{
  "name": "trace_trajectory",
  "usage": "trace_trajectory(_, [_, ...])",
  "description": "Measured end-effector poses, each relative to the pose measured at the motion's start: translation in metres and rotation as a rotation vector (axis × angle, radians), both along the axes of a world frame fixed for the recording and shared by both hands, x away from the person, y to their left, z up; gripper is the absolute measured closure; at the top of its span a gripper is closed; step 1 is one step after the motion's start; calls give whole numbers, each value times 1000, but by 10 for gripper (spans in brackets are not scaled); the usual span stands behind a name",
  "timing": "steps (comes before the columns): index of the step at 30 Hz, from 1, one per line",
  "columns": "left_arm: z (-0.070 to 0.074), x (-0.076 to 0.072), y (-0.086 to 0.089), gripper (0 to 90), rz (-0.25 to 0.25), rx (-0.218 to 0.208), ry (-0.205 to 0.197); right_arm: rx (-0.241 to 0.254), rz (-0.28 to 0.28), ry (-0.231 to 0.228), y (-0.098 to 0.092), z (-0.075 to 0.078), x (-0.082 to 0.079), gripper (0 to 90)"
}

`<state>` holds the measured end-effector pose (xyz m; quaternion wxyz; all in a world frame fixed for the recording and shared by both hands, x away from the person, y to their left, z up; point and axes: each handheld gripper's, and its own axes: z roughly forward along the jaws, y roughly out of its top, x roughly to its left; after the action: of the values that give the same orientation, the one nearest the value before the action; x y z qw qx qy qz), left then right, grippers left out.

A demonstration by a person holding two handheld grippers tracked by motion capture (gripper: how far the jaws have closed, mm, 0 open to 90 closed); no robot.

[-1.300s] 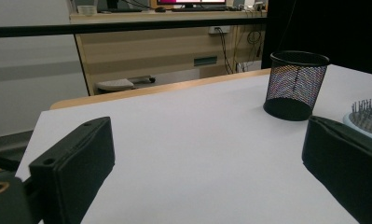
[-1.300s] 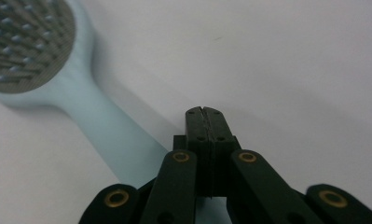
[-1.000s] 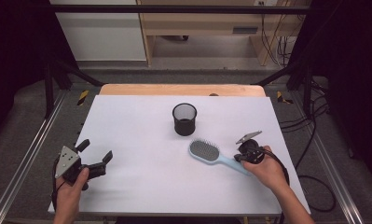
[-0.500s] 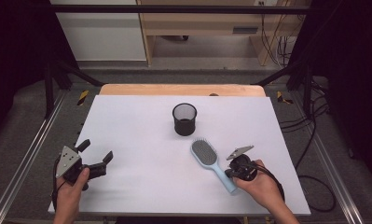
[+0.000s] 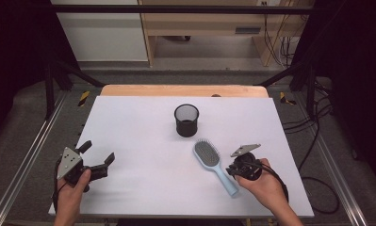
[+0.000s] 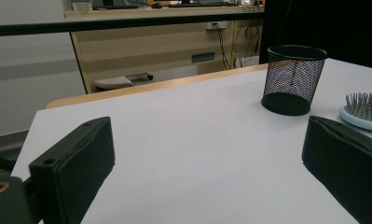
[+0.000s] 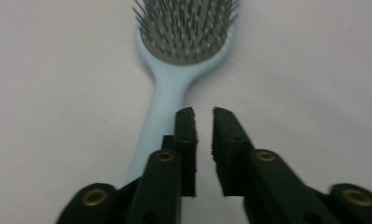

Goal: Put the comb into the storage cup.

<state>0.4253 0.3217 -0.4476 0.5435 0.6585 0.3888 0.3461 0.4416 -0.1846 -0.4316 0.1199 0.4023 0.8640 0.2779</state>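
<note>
While the left gripper [image 5: 97, 162] gapes, the right gripper [image 7: 203, 113] (jaws just parting narrowly) hovers above the bristly plastic hairbrush [image 7: 183, 42].

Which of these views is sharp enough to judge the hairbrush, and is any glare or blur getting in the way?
High view: even light, no glare, hairbrush and mesh cup clear though small. Right gripper view: soft, the right gripper and the bristles slightly blurred, a faint shadow beside the handle. Left gripper view: the cup sharp, the near left gripper out of focus, the brush cut off at the edge.
</note>
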Motion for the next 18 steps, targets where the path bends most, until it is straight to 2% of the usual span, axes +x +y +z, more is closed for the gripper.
trace_trajectory(1, [0, 0, 0, 24, -1, 1, 2, 9, 5, -15, 2, 3, 0, 610])
trace_trajectory(2, [0, 0, 0, 24, -1, 1, 2, 9, 5, -15, 2, 3, 0, 610])
trace_trajectory(3, [0, 0, 0, 24, -1, 2, 2, 21, 0, -30, 9, 6, -2, 496])
trace_trajectory(4, [0, 0, 0, 24, -1, 2, 2, 21, 0, -30, 9, 6, -2, 496])
trace_trajectory(5, [0, 0, 0, 24, -1, 1, 3, 23, 3, -36, 16, 6, -2, 359])
trace_trajectory(9, [0, 0, 0, 24, -2, 0, 5, 3, 11, -22, 30, -1, -1, 202])
trace_trajectory(12, [0, 0, 0, 24, -2, 0, 5, -22, -15, 8, 37, -8, 1, 132])
trace_trajectory(15, [0, 1, 0, 24, -3, -1, 6, -26, -23, 20, 40, -13, 5, 104])
trace_trajectory(18, [-1, 1, 1, 24, -3, -2, 5, -34, -14, 42, 42, -17, 7, 143])
